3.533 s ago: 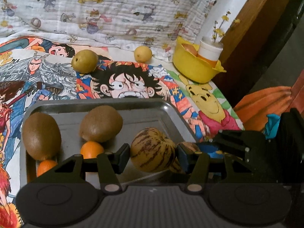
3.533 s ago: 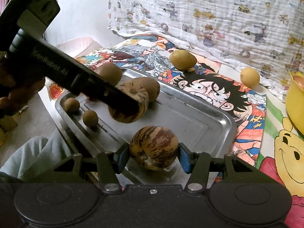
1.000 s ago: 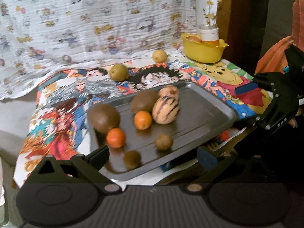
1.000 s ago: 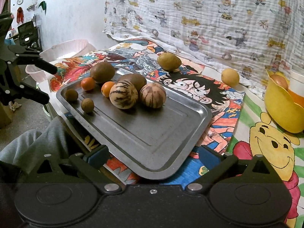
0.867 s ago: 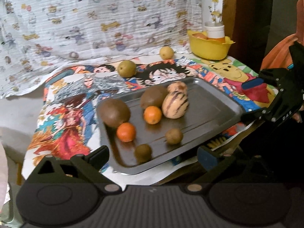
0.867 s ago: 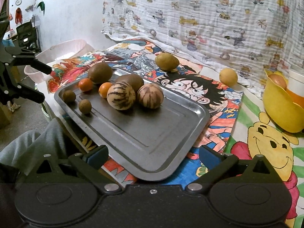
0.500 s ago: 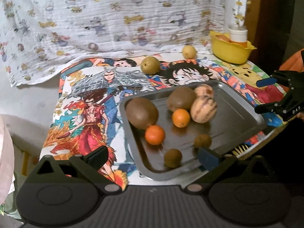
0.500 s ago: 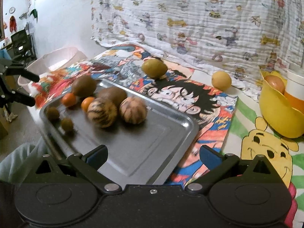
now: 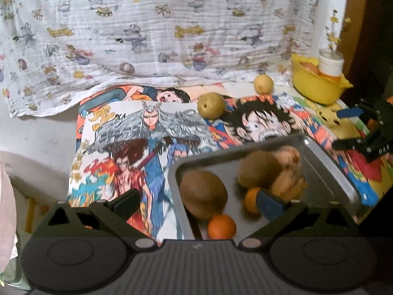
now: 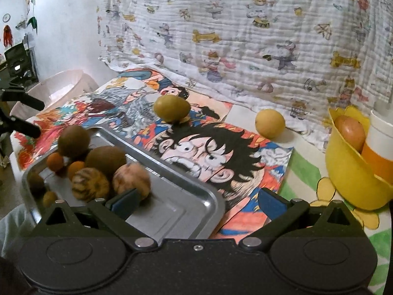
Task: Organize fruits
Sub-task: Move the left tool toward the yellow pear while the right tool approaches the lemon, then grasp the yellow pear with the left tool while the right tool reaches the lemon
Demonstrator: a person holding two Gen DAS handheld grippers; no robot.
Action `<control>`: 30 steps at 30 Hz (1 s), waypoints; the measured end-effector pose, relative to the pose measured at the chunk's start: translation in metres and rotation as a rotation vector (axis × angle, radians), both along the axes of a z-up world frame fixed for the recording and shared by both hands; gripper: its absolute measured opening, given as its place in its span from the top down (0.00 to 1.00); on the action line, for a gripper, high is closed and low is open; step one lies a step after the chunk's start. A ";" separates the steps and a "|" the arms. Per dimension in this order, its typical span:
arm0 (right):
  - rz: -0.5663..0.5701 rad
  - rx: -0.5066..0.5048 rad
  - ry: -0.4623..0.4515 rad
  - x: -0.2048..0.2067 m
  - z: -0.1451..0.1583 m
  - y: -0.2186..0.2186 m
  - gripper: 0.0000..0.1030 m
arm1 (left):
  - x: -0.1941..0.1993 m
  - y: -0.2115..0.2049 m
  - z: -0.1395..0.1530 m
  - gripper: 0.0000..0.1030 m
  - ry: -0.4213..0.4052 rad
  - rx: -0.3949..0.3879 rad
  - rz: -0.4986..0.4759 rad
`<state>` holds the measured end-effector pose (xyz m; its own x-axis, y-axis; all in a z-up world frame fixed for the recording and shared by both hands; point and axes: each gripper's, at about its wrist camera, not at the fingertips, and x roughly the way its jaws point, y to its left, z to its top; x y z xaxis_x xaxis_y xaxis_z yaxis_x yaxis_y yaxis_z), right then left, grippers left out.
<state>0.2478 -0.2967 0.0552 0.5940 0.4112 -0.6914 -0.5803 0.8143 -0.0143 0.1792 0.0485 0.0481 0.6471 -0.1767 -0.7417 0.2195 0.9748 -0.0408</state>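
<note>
- Our left claw point(image 9: 196, 202) and right claw point(image 10: 196, 200) both hang spread wide, gripping nothing.
- The rectangular silver metal tray point(image 10: 186, 204) already carries brown kiwis, small oranges and striped melons.
- Two fruits lie loose on the cartoon-printed surface point(image 10: 221, 152): the greenish-yellow pear point(image 10: 171, 108) at 11 o'clock in the right view, the round yellow pear point(image 10: 269, 123) at 1 o'clock.
- We judge both firm, smooth and prone to rolling, best pinched across the widest middle.

The only lettering sits on the right gripper point(image 9: 353, 127), seen at the right edge of the left wrist view just beyond the metal tray point(image 9: 326, 169), where white characters look like "DAS" but are cut off.
</note>
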 end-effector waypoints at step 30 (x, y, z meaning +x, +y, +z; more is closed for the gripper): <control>-0.184 0.097 0.078 0.158 -0.027 0.030 0.01 | 0.184 -0.043 -0.044 0.01 0.022 -0.131 0.049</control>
<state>0.4063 -0.2664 0.0282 0.6115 0.3677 -0.7006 -0.4180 0.9019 0.1086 0.3637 0.0059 0.0046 0.6412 -0.2414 -0.7284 0.1692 0.9704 -0.1726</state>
